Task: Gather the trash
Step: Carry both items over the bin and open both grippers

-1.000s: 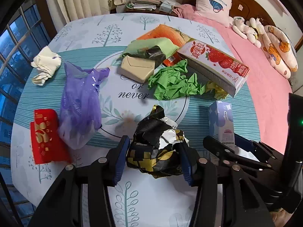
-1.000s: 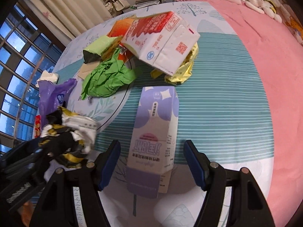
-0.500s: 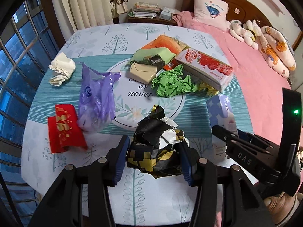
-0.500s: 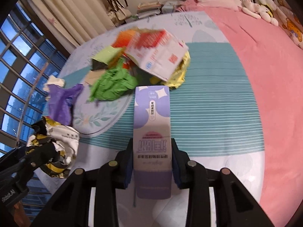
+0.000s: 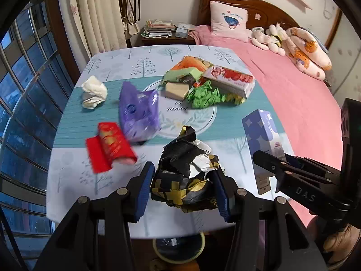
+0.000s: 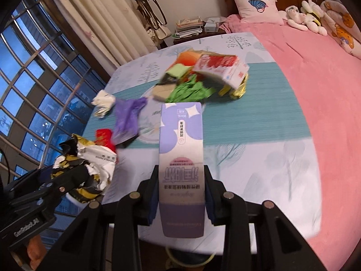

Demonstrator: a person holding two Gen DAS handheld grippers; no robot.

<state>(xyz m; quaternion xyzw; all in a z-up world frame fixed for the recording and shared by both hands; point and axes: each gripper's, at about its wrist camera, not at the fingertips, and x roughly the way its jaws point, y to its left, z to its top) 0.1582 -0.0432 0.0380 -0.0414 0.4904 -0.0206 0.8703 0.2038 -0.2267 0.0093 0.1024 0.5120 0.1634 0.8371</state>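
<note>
Purple carton (image 6: 181, 155) lengthwise between clamped right fingers (image 6: 208, 199), pointing forward; left fingers (image 5: 144, 190) around crumpled wrapper (image 5: 187, 176).

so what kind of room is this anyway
Most likely a bedroom at home. A bed with a pink cover and a pillow against a wooden headboard stands beside the trash-strewn table, with plush toys lying on the bed.
</note>
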